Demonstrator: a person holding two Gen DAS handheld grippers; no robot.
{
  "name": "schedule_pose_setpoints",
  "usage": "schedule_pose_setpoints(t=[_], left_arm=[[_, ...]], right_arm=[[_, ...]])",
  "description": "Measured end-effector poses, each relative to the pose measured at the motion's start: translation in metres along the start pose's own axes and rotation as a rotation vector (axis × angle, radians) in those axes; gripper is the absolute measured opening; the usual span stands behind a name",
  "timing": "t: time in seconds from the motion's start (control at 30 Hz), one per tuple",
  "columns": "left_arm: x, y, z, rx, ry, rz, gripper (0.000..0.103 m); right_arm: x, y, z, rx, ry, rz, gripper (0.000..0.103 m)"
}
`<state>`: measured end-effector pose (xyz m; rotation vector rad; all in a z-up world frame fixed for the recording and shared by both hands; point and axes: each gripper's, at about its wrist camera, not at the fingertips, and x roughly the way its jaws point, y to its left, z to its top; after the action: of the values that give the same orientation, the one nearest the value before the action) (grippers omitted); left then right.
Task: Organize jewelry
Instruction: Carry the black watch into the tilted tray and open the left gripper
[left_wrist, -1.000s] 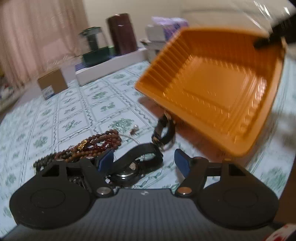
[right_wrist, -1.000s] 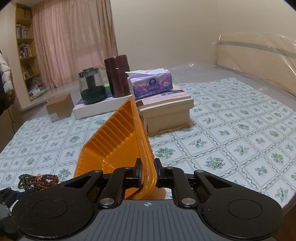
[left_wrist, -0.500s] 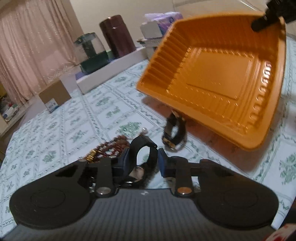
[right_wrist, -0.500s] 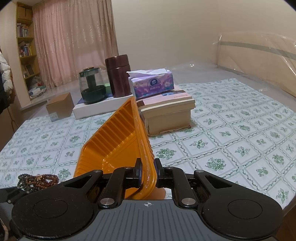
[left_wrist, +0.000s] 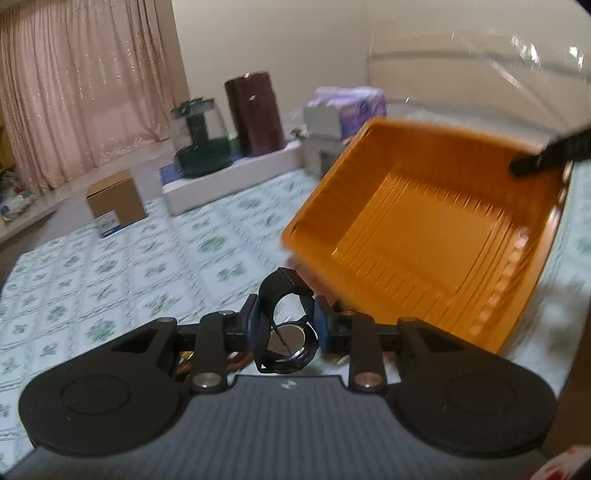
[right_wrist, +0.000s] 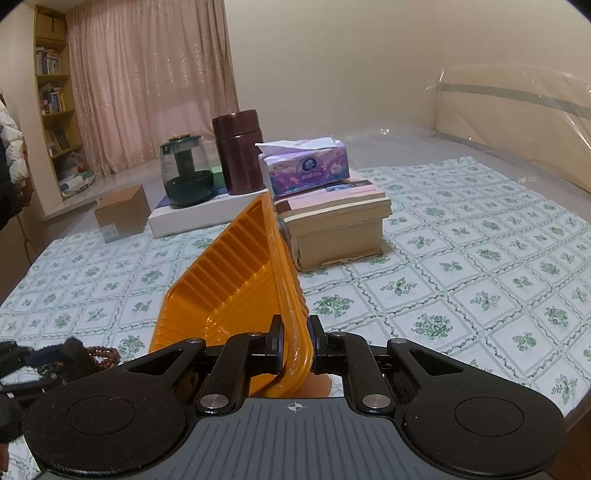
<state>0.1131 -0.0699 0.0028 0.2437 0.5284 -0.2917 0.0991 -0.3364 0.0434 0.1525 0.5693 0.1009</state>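
Orange tray (right_wrist: 236, 280) tilts on edge in right gripper (right_wrist: 294, 345); left gripper (left_wrist: 284, 325) clamps watch (left_wrist: 286, 332).

Orange tray (left_wrist: 424, 236), black watch (left_wrist: 286, 332), green-flowered white cloth (right_wrist: 461, 266), pink curtain (right_wrist: 147, 81)

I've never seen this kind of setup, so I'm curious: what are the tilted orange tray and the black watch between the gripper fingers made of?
The tilted orange ribbed tray looks like thin moulded plastic: glossy, with pressed ridges along its walls and a thin rim. The black watch seems to have a soft woven or fabric strap, matt and looped, though blur leaves that open. Its round back looks like polished metal, silvery and reflective.
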Motion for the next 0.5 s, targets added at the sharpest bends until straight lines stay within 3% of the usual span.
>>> schedule_pose_setpoints(t=[0.23, 0.37, 0.5], left_arm=[[-0.005, -0.026, 0.022, -0.058, -0.064, -0.159, 0.028], [0.003, -0.044, 0.020, -0.084, -0.051, -0.241, 0.028], [0.014, -0.054, 0.014, -0.104, -0.023, -0.275, 0.029]], right_arm=[[-0.002, -0.001, -0.002, 0.005, 0.001, 0.003, 0.012], [-0.002, -0.001, -0.001, 0.011, 0.002, 0.003, 0.012], [-0.002, -0.002, -0.003, 0.019, 0.002, 0.003, 0.012]])
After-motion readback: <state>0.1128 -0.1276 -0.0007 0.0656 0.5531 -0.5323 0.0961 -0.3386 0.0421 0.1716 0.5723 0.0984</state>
